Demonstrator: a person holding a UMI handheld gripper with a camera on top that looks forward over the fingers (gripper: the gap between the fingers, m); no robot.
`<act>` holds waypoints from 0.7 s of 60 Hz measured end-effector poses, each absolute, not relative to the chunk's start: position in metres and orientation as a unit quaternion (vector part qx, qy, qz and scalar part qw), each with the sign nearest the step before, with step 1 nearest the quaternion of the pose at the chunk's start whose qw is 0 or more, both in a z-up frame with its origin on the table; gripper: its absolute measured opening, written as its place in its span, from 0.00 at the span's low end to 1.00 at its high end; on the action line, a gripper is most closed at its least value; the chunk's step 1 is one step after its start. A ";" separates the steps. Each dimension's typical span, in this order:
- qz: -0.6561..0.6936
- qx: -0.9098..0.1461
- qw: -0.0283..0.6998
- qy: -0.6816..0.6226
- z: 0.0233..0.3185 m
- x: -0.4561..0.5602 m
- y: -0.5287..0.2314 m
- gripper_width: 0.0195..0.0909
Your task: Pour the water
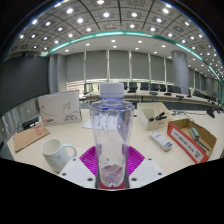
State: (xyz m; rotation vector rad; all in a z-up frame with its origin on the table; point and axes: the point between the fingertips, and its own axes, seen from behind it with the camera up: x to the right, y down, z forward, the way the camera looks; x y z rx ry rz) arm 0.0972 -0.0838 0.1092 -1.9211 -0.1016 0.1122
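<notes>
A clear plastic water bottle (111,130) with a white cap stands upright between the two fingers of my gripper (112,162). Both magenta pads (91,159) press against the bottle's lower sides, so the gripper is shut on it. The bottle's base sits low between the fingers and I cannot tell whether it rests on the table. A white mug (56,153) with a handle stands on the beige table (70,135), to the left of the bottle and slightly beyond the fingers.
An open cardboard box (192,138) and a second box (153,115) lie right of the bottle, with a small grey device (160,141) between them. A white sign board (60,106) leans at the back left. Desks and office chairs stand beyond.
</notes>
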 end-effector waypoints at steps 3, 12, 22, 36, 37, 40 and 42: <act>0.053 -0.820 0.568 -0.048 0.097 0.095 -0.087 0.19; 0.055 -0.817 0.571 -0.063 0.082 0.089 -0.086 0.26; 0.041 -0.832 0.547 -0.087 0.073 0.089 -0.094 0.70; 0.030 -0.869 0.491 -0.052 0.091 0.098 -0.135 0.93; 0.028 -0.872 0.487 -0.048 0.094 0.098 -0.139 0.93; 0.023 -0.880 0.473 -0.035 0.104 0.097 -0.153 0.94; 0.020 -0.885 0.465 -0.027 0.111 0.094 -0.164 0.93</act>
